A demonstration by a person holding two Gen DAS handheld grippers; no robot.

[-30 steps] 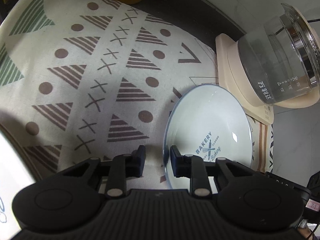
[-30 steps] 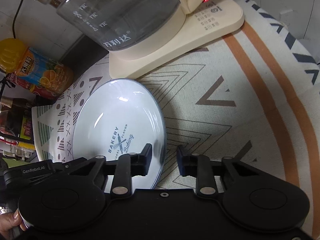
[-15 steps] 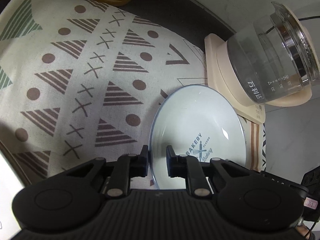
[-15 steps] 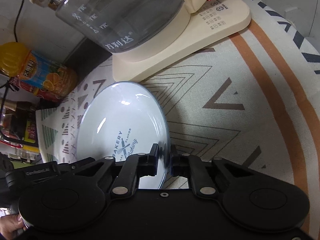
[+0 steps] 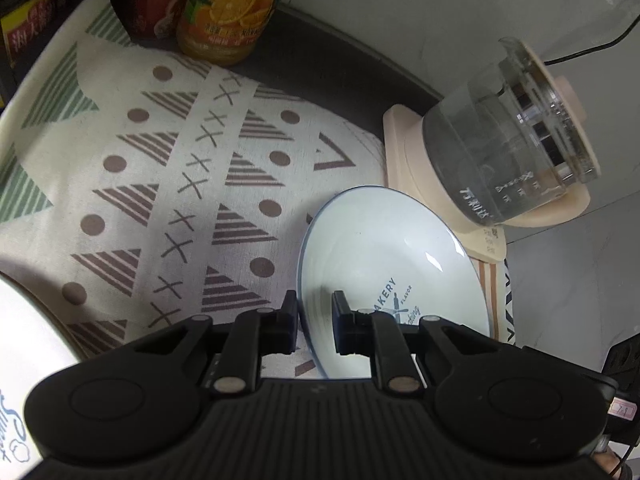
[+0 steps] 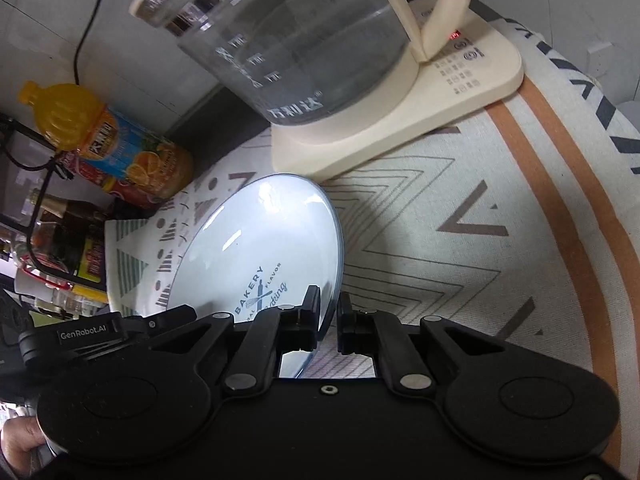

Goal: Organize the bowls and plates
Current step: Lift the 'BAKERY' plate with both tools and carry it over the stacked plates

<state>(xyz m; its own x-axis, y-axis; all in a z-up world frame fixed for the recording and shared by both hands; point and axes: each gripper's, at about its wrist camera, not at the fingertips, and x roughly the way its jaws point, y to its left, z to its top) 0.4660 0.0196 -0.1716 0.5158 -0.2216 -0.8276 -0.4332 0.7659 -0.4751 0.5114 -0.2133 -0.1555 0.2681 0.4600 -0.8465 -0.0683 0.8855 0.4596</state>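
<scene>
Both grippers, left gripper [image 5: 314, 308] and right gripper [image 6: 329, 307], clamp opposite rims of the pale round blue-rimmed plate [image 5: 384, 264], apparently lifted; keep both hands level.

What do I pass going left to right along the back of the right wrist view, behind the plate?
Orange juice bottle → glass kettle → the kettle's cream handle → the control buttons on its base.

Plate [image 5: 394, 264] on patterned cloth [image 5: 168, 200], just before kettle base [image 5: 404, 148]. Juice bottle [image 5: 230, 12] behind cloth, left of kettle base.
</scene>
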